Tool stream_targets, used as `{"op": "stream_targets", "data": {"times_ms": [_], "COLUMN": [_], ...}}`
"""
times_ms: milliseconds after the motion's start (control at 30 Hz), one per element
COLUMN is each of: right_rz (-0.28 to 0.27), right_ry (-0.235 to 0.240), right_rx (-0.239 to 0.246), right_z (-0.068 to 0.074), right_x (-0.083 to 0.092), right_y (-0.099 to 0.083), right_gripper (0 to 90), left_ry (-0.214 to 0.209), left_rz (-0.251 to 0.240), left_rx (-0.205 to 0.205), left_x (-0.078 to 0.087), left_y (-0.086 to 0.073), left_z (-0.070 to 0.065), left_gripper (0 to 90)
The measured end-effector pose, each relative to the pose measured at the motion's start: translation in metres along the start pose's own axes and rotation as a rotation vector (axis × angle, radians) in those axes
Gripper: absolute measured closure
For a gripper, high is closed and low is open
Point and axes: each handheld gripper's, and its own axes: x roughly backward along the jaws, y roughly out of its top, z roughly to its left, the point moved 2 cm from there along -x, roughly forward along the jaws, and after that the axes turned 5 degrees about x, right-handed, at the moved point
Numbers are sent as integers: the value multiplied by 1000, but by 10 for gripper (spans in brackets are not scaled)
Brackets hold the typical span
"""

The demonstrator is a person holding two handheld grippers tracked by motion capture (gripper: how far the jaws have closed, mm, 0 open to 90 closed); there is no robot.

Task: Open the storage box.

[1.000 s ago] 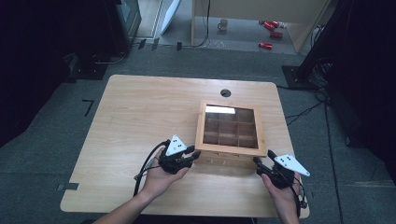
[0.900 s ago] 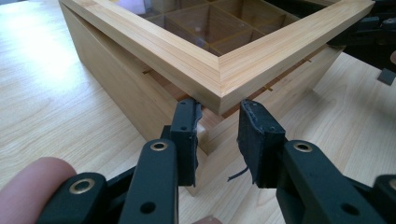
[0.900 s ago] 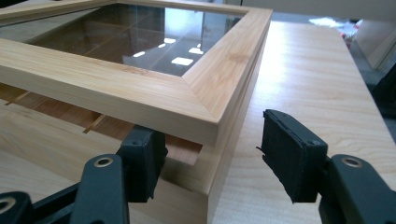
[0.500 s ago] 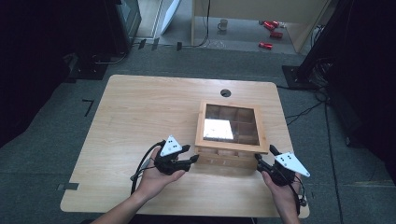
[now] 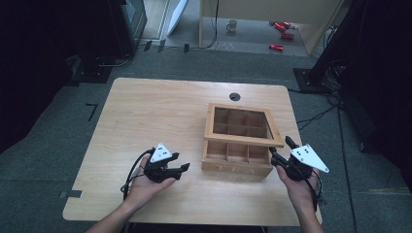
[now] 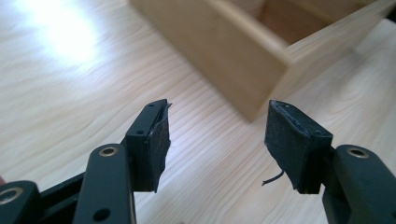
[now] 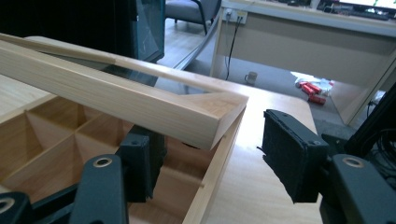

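Note:
A wooden box (image 5: 236, 166) with several compartments stands on the table's right half. Its glass-paned lid (image 5: 244, 139) is tilted up at the front. My right gripper (image 5: 280, 145) is at the box's front right corner, open. In the right gripper view, one jaw of the right gripper (image 7: 212, 154) sits inside the box under the raised lid (image 7: 116, 88) corner and the other stands outside the box wall (image 7: 212, 177). My left gripper (image 5: 183, 170) rests open on the table, left of the box and apart from it. The left gripper (image 6: 217, 135) holds nothing and faces the box corner (image 6: 224, 46).
The table (image 5: 145, 111) has a round cable hole (image 5: 234, 96) behind the box. Its front edge lies just behind both hands. A mug (image 5: 232, 25) and red cans (image 5: 282, 29) lie on the floor beyond the table, with dark equipment on both sides.
The front of the lid has risen off the box at my right gripper. My left gripper has drawn back to the left, away from the box.

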Motion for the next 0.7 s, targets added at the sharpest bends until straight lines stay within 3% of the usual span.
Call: {"op": "stream_targets", "data": {"times_ms": [67,200,333,467,533,700], "right_rz": [-1,-4,-39,-60,-80,-86], "right_ry": [-5,-14,6,4,17,29], "right_rx": [24,52,81,91,55,64], "right_z": [-1,-2,-5,-10,-18,-24], "right_x": [-5,-10,-16,-19,-21,-26], "right_y": [7,13,26,31,35,42], "right_gripper": [403,415,532,573,635,640], "left_ry": [17,35,60,72,80,101], "left_rz": [7,4,10,14,15,24], "left_rx": [34,63,92,101,105,110], "left_x": [5,9,12,13,13,12], "left_y": [-6,-10,-18,-20,-22,-25], "left_z": [14,26,41,46,49,54], "left_gripper": [409,415,420,420,419,413]}}
